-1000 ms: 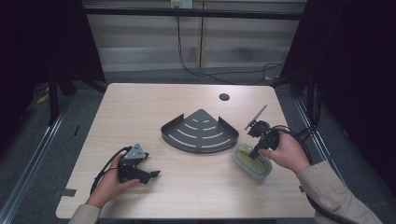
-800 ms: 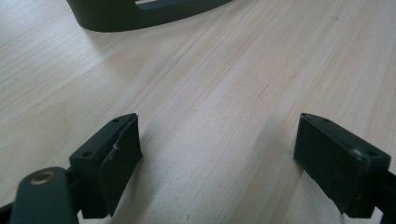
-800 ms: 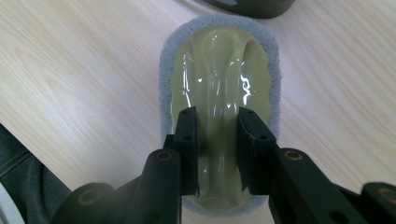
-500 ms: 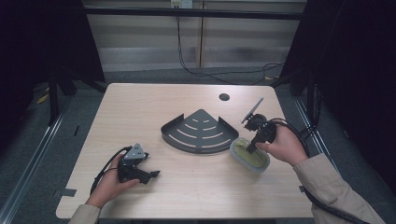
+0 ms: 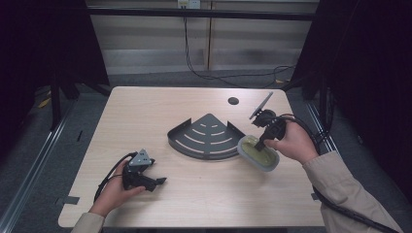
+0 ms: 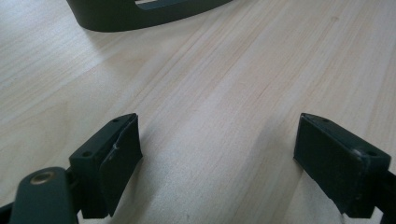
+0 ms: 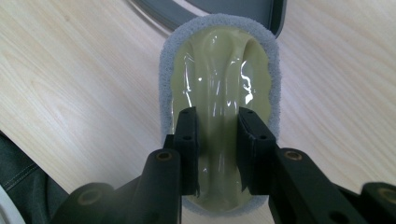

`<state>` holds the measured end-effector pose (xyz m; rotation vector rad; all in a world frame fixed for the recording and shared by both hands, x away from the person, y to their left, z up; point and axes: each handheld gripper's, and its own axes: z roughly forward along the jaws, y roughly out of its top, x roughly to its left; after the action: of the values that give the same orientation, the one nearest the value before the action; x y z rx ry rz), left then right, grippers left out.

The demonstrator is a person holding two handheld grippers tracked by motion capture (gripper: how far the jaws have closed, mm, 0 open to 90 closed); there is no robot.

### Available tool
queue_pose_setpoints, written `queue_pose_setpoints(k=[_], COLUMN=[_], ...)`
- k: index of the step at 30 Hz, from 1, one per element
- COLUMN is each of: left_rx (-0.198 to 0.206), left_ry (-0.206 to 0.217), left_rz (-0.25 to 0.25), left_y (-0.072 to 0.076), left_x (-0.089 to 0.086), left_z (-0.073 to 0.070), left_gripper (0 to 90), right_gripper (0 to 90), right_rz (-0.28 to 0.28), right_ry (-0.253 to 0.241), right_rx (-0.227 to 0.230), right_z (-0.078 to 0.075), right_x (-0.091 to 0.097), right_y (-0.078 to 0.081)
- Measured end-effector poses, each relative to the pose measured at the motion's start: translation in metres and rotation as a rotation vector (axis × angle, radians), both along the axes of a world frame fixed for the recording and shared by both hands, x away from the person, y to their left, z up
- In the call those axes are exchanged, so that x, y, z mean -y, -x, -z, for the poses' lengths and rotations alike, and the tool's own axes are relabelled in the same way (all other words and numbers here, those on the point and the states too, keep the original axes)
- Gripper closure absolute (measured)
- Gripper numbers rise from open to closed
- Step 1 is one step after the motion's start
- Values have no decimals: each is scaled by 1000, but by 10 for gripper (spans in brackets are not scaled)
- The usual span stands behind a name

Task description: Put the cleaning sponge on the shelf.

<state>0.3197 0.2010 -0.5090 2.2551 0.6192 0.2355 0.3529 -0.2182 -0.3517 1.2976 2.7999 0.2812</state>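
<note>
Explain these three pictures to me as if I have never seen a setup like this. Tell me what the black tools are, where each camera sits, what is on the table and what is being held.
No machine works here: a person sits at a wooden table and holds a hand tool with two black jaws in each hand.

The wide picture comes from a fixed camera above the table. The two close pictures come from small cameras riding on the tools, looking along their jaws.

On the table stands a dark grey, fan-shaped slotted rack.

The left gripper rests near the table's front edge. In its own view its jaws stand wide apart with bare wood between them.

The right gripper is closed on the raised middle ridge of a sponge, which has a yellowish glossy top and a grey foam rim. In the wide picture the sponge sits beside the rack's right corner; whether it touches the table is hard to tell.
</note>
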Motion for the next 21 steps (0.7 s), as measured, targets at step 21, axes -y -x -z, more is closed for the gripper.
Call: queue_pose_setpoints(k=[21], left_rx=[-4], left_ry=[-2], left_rz=[3], left_y=[0], left_x=[0], left_z=[0], left_gripper=[140], right_gripper=[718], right_rz=[33], right_ry=[7], right_rx=[28], right_z=[-22], right_x=[3], right_y=[-18])
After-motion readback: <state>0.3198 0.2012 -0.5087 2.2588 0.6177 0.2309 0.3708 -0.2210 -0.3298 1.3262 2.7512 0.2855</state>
